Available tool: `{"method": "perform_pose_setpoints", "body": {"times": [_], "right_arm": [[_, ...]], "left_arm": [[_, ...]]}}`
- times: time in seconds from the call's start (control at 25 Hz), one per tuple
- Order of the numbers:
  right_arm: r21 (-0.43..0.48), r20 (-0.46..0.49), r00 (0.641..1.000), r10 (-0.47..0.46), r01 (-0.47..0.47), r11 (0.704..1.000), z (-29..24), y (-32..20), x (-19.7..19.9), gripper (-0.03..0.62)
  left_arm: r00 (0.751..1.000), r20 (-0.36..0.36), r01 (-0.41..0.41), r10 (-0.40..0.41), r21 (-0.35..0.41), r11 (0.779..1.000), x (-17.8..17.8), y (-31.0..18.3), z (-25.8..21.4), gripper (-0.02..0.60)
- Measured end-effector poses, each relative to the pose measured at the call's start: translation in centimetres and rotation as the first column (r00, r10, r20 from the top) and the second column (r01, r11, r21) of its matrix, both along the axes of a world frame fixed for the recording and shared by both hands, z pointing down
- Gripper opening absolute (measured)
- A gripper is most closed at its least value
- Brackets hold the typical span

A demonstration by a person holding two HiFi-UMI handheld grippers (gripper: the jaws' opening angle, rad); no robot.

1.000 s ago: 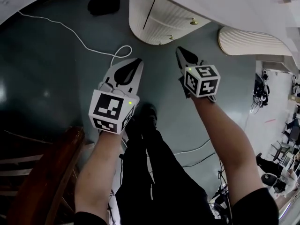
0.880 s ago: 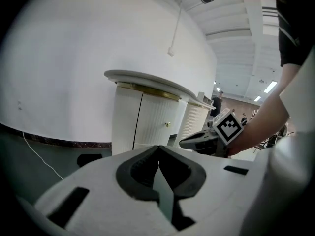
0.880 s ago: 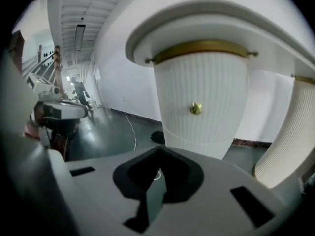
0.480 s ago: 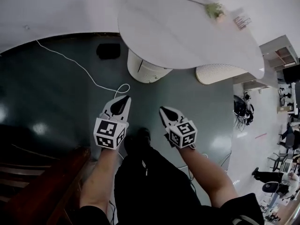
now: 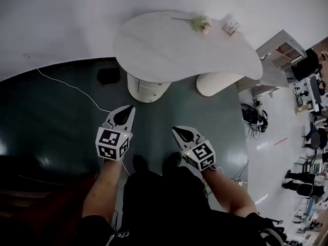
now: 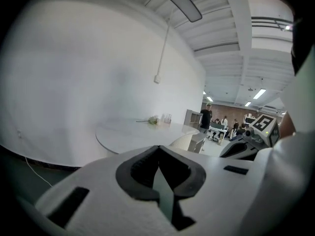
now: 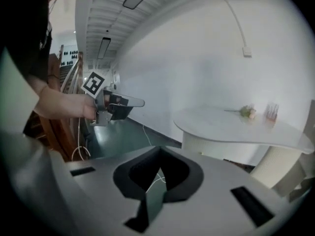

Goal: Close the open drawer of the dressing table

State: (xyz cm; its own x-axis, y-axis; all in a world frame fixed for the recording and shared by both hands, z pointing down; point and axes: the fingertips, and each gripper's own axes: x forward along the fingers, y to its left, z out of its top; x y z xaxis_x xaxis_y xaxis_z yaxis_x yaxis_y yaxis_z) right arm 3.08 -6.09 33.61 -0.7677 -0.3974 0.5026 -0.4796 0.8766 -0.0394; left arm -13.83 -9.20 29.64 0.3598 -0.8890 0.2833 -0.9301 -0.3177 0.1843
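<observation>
The bench (image 5: 174,50) has a smooth, matt white top, and its rounded base (image 5: 146,88) is white with fine ribbing. The floor (image 5: 46,117) is dark green and glossy, catching pale reflections. The left hand-held gripper (image 5: 128,109) and right hand-held gripper (image 5: 177,131) have matt white, plastic-looking shells with black, rubbery-looking pads (image 6: 130,173).

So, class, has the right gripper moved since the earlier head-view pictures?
Yes. The right gripper has pulled away from the dressing table; more floor now separates them.

There are two tools, a left tool (image 5: 128,108) and a right tool (image 5: 176,130), one counter (image 5: 169,50), one flower (image 5: 199,23), one white cable (image 5: 72,87).
</observation>
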Motion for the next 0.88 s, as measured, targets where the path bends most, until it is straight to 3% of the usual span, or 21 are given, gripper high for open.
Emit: {"method": "perform_pose_setpoints", "body": {"times": [0.16, 0.28, 0.48, 0.88], "right_arm": [[0.048, 0.076, 0.992, 0.105, -0.109, 0.993, -4.4, -2.4, 4.7, 0.005], [0.048, 0.171, 0.977, 0.127, -0.137, 0.989, -7.5, -3.7, 6.8, 0.005], [0.066, 0.253, 0.964, 0.079, -0.099, 0.993, -10.6, -5.2, 11.1, 0.005], [0.059, 0.305, 0.952, -0.01, -0.008, 0.998, -15.1, -6.2, 21.3, 0.003]], "left_arm": [[1.0, 0.031, 0.001, -0.002, 0.022, 1.0, 1.5, -0.3, -3.2, 0.009], [0.997, 0.07, -0.013, 0.01, 0.05, 0.999, 3.3, -0.4, -5.9, 0.009], [0.996, 0.091, -0.005, -0.002, 0.078, 0.997, 7.8, 0.0, -9.0, 0.008], [0.987, 0.112, 0.105, -0.119, 0.125, 0.987, 18.6, 0.8, -13.2, 0.008]]}}
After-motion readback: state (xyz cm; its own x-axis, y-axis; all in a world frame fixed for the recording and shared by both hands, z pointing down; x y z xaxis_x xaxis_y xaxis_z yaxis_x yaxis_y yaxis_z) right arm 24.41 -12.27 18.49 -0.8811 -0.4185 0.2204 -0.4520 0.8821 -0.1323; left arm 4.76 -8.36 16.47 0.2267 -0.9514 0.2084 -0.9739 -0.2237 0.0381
